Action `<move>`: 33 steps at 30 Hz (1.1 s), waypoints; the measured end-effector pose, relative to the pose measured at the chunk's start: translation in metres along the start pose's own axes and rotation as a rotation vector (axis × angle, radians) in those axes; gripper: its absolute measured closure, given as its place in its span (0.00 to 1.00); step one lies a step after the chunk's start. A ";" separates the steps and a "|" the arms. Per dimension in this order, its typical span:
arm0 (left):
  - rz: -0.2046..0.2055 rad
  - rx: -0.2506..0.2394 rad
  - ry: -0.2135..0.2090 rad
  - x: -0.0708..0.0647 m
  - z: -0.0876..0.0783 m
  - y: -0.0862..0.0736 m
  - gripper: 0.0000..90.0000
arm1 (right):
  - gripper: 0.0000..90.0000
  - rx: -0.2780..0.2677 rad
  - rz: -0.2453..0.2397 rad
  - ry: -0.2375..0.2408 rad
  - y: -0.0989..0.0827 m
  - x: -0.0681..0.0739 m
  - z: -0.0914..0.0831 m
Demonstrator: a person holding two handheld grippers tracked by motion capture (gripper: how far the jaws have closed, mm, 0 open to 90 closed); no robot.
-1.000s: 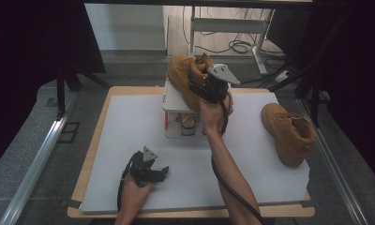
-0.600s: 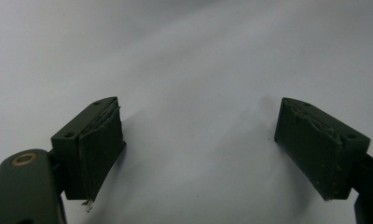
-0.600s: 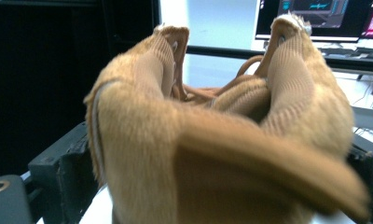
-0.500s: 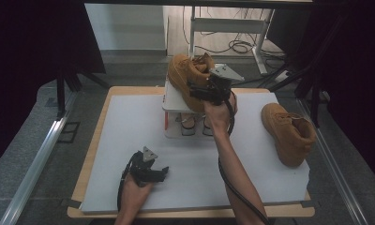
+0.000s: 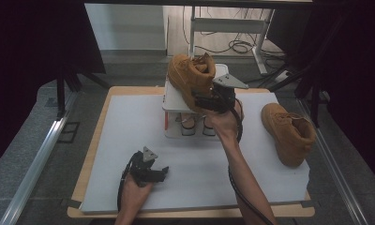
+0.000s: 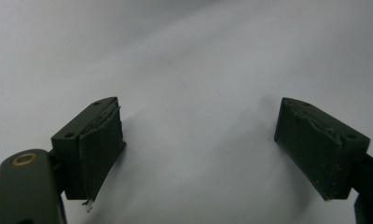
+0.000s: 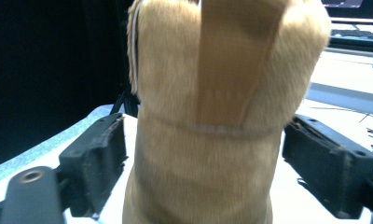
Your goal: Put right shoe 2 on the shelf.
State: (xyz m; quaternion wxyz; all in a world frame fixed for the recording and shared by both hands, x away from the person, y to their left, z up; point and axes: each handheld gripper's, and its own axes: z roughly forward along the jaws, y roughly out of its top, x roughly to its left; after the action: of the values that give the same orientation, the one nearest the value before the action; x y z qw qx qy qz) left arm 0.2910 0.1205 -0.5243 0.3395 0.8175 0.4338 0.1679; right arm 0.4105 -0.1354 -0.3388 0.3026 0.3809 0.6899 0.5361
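We see the right gripper (image 7: 203, 154) with its jaws astride the heel of the tan boot (image 7: 208, 116) atop the white rack (image 5: 176, 101); they have just been closing, gaps showing either side. The left gripper (image 6: 198, 144) rests wide open, empty, over the white surface (image 6: 198, 56).

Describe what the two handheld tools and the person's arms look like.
Each tool is black. The left tool and the right tool each carry a grey three-cornered plate on top, and a black cable trails from each along the forearm. In the gripper views the jaws are dark blocks with worn, frayed pads and small screw holes; a brass-ringed hole sits at the base. The forearms are bare, no sleeves.
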 end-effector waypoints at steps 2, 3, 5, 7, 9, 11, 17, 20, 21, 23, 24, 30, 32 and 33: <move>0.000 0.000 0.000 0.000 0.000 0.000 0.17 | 0.21 0.009 -0.003 0.000 -0.004 -0.001 -0.004; 0.000 0.000 0.000 0.000 0.000 0.000 0.17 | 0.23 0.008 -0.007 0.001 -0.005 -0.001 -0.006; 0.000 0.000 0.000 0.000 0.000 0.000 0.17 | 0.27 0.013 -0.004 0.008 -0.008 -0.002 -0.010; -0.001 -0.001 0.000 0.000 0.000 0.000 0.17 | 0.30 0.021 0.003 0.024 -0.012 -0.005 -0.015; 0.000 -0.001 0.000 0.000 0.000 0.000 0.17 | 0.34 0.018 0.007 0.029 -0.016 -0.008 -0.020; -0.002 -0.002 0.000 0.000 0.000 0.000 0.17 | 0.43 0.018 0.005 0.036 -0.020 -0.011 -0.025; 0.001 -0.001 0.001 0.000 0.000 0.000 0.17 | 0.64 0.025 -0.027 0.069 -0.031 -0.014 -0.038; 0.001 -0.001 0.001 0.000 0.000 0.000 0.17 | 0.76 0.045 -0.063 0.076 -0.036 -0.012 -0.041; 0.001 -0.001 0.001 0.000 0.000 0.000 0.17 | 0.79 0.049 -0.066 0.080 -0.038 -0.012 -0.041; 0.002 0.000 0.001 0.000 0.000 0.000 0.17 | 0.87 0.056 -0.072 0.077 -0.042 -0.012 -0.042; 0.002 0.000 0.001 0.000 0.000 0.000 0.17 | 0.90 0.058 -0.074 0.076 -0.044 -0.013 -0.043; 0.002 0.000 0.001 0.000 0.000 0.000 0.17 | 0.99 0.074 -0.058 0.085 -0.053 -0.019 -0.042; 0.002 0.000 0.001 0.000 0.000 0.000 0.17 | 0.99 0.074 -0.052 0.093 -0.053 -0.020 -0.042; 0.001 0.000 0.001 0.000 0.000 0.000 0.17 | 0.99 0.075 -0.056 0.093 -0.053 -0.020 -0.042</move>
State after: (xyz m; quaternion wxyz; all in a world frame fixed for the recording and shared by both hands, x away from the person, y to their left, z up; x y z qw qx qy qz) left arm 0.2910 0.1204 -0.5243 0.3391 0.8178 0.4334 0.1685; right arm 0.3755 -0.1807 -0.3795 0.2706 0.3475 0.7331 0.5183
